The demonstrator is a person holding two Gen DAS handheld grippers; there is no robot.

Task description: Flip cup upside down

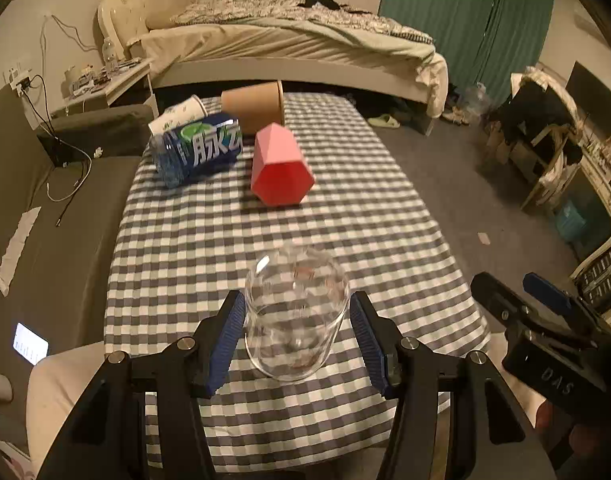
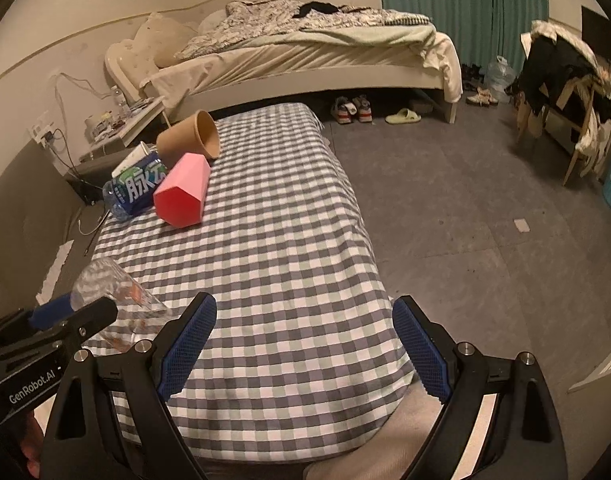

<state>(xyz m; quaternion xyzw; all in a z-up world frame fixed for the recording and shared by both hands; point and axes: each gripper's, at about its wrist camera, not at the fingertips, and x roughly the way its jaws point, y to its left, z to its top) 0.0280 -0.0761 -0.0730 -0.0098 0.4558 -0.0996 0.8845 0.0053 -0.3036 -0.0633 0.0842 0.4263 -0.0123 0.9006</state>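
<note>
A clear glass cup point(image 1: 295, 312) lies between the blue pads of my left gripper point(image 1: 297, 332), which is shut on its sides. The cup is tilted, its mouth toward the camera, just above the checkered tablecloth point(image 1: 233, 240). The right wrist view shows the cup point(image 2: 113, 292) at the lower left, held by the left gripper's fingers point(image 2: 77, 312). My right gripper point(image 2: 305, 344) is open and empty over the near right part of the table. It shows in the left wrist view point(image 1: 545, 320) at the right.
At the table's far end lie a pink hexagonal cup point(image 1: 279, 168), a blue bottle point(image 1: 197, 148), a brown paper cup point(image 1: 253, 106) and a white printed cup point(image 1: 177, 114), all on their sides. A sofa point(image 1: 45, 220) runs along the left. A bed point(image 1: 289, 48) stands behind.
</note>
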